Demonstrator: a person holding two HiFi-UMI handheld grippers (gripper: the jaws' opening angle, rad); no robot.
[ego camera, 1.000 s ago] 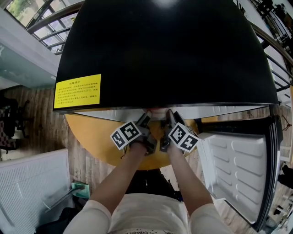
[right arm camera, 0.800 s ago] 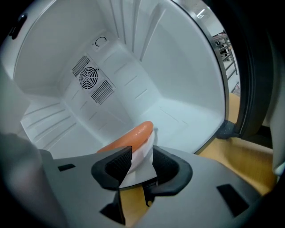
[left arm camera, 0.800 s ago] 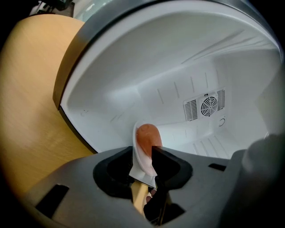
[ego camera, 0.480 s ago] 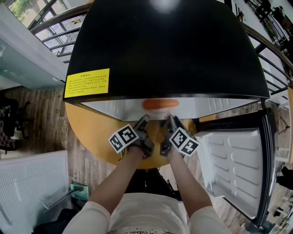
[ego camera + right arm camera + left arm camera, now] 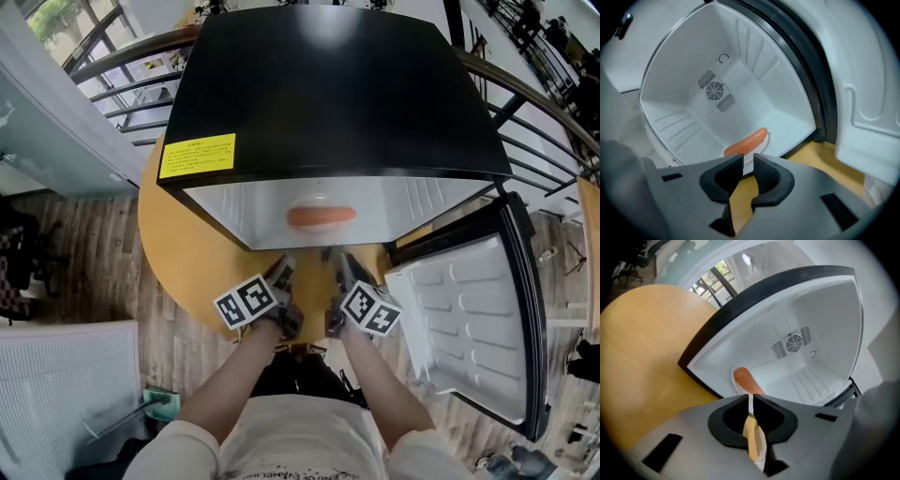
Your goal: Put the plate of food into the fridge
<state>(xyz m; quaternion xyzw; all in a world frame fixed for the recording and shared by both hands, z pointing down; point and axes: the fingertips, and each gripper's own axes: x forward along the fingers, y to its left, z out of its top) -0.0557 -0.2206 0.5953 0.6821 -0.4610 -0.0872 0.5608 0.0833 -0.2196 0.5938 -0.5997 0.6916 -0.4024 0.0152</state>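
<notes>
The plate of food (image 5: pixel 322 217), a white plate with one orange sausage, lies on the floor of the black mini fridge (image 5: pixel 319 94), just inside its open front. In the left gripper view the sausage (image 5: pixel 746 380) lies beyond my left gripper (image 5: pixel 751 401). In the right gripper view the sausage (image 5: pixel 746 141) lies beyond my right gripper (image 5: pixel 748 166). Both grippers are outside the fridge, over the table edge, left gripper (image 5: pixel 284 270) beside right gripper (image 5: pixel 335 265). Their jaws have just been closing with nothing between them. The left shows only a thin slit, the right a finger-wide gap.
The fridge stands on a round wooden table (image 5: pixel 183 248). Its white-lined door (image 5: pixel 469 319) hangs wide open to the right of my right arm. A fan grille (image 5: pixel 714 90) sits in the fridge's back wall. Railings and wood flooring surround the table.
Both grippers have drawn back from the fridge's mouth toward the person and risen a little. The plate stays inside. Both pairs of jaws have narrowed.
</notes>
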